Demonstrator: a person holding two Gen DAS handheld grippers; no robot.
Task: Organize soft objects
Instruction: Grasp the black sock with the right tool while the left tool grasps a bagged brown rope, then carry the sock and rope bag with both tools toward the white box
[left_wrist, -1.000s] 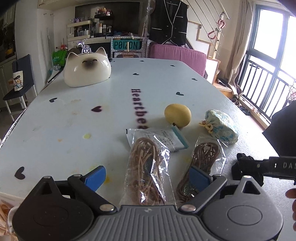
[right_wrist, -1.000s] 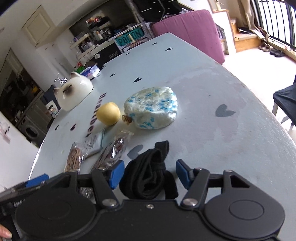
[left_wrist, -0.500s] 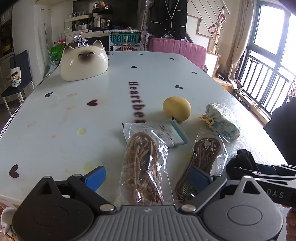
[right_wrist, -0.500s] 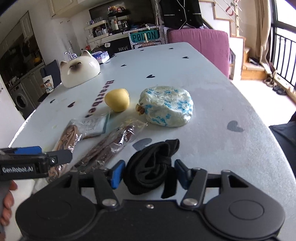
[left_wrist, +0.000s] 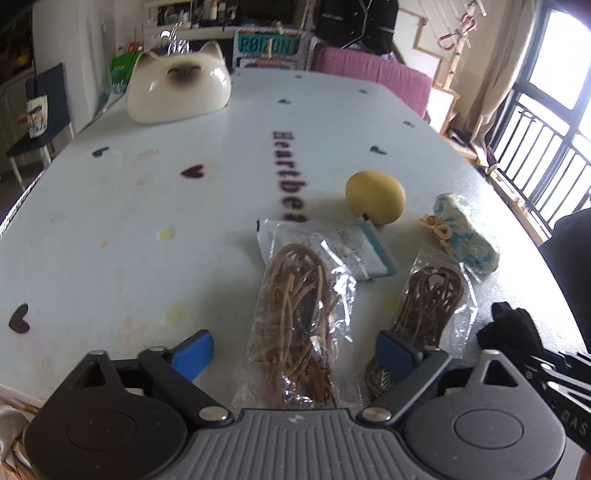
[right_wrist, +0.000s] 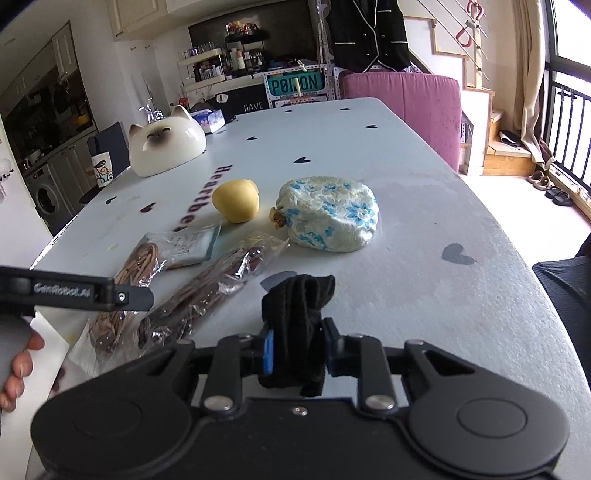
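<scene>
Your right claw (right_wrist: 297, 349) has just clenched on the black sock (right_wrist: 297, 314), lifting it partly off the counter (right_wrist: 424, 236), so it is ready to carry away, while your left claw (left_wrist: 295, 349) hangs released above the bagged cords (left_wrist: 295, 314).

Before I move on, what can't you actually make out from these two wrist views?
- Black fabric bundle: its lower end is hidden by the right gripper body in the right wrist view.
- Tan cord bag: its near end is covered by the left gripper body in the left wrist view.
- Flat packet: its print is too small to read.
- Table lettering: blurred and partly covered by the packet.
</scene>
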